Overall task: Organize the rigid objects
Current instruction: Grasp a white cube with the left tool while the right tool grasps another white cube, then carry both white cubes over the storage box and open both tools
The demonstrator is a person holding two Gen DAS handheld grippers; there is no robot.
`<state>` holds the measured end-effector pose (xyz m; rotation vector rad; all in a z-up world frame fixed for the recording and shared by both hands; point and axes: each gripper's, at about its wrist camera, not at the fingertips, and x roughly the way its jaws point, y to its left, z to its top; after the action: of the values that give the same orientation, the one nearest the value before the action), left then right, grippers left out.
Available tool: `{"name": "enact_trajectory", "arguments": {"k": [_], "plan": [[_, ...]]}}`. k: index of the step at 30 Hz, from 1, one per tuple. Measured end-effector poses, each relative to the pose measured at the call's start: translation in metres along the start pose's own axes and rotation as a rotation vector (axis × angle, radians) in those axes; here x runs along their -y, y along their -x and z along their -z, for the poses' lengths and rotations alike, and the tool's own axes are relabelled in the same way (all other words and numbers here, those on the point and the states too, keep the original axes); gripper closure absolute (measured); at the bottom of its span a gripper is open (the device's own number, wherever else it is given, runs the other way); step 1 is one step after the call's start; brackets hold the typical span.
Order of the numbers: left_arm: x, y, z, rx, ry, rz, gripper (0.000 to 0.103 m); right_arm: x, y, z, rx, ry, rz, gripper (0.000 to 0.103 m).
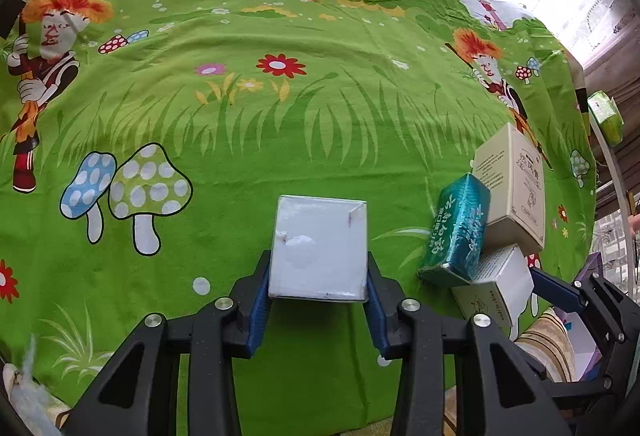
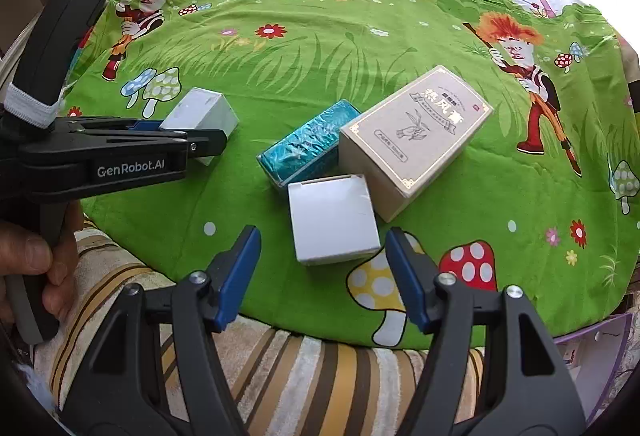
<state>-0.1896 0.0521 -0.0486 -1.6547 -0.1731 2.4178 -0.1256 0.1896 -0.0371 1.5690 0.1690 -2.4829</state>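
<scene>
My left gripper [image 1: 318, 276] is shut on a plain white box [image 1: 318, 248], its blue pads pressed against the box's two sides just above the green cartoon cloth [image 1: 280, 140]. The right wrist view shows the same white box [image 2: 200, 108] in the left gripper [image 2: 192, 140] at the left. My right gripper [image 2: 322, 240] stands open, its fingertips either side of the near end of a second small white box [image 2: 334, 220] without touching it. Behind that box a teal foil box [image 2: 308, 146] and a larger beige printed box [image 2: 416, 132] lie close together.
A striped cushion [image 2: 300, 376] runs along the cloth's near edge. A purple container [image 2: 592, 352] sits at the lower right. A green packet [image 1: 606, 112] lies beyond the cloth's right edge. A person's hand [image 2: 32, 268] grips the left tool's handle.
</scene>
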Motion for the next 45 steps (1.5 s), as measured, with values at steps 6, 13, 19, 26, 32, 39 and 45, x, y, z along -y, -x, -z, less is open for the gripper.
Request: {"name": "enact_trajectory", "arguments": {"k": [6,13,19,26,32,39,45], "plan": [[-0.007,0.011,0.009,0.043,0.028,0.023,0.061,-0.001,-0.012,0.0,-0.034,-0.005,0.006,0.057],[-0.006,0.026,0.017,0.091,0.039,0.038,0.061,-0.004,-0.005,0.008,-0.008,0.0,0.029,0.058],[-0.004,0.04,0.026,0.123,0.041,0.045,0.061,-0.007,0.008,0.014,0.032,-0.003,0.046,0.058],[0.0,0.055,0.039,0.145,0.052,0.058,0.061,-0.009,0.023,0.022,0.07,-0.011,0.053,0.058],[0.007,0.064,0.048,0.158,0.047,0.06,0.061,-0.01,0.034,0.028,0.095,-0.016,0.056,0.058],[0.02,0.071,0.058,0.158,0.031,0.074,0.061,-0.007,0.047,0.035,0.12,-0.032,0.045,0.058],[0.043,0.077,0.067,0.15,-0.01,0.109,0.061,0.006,0.066,0.048,0.147,-0.072,0.02,0.058]]}}
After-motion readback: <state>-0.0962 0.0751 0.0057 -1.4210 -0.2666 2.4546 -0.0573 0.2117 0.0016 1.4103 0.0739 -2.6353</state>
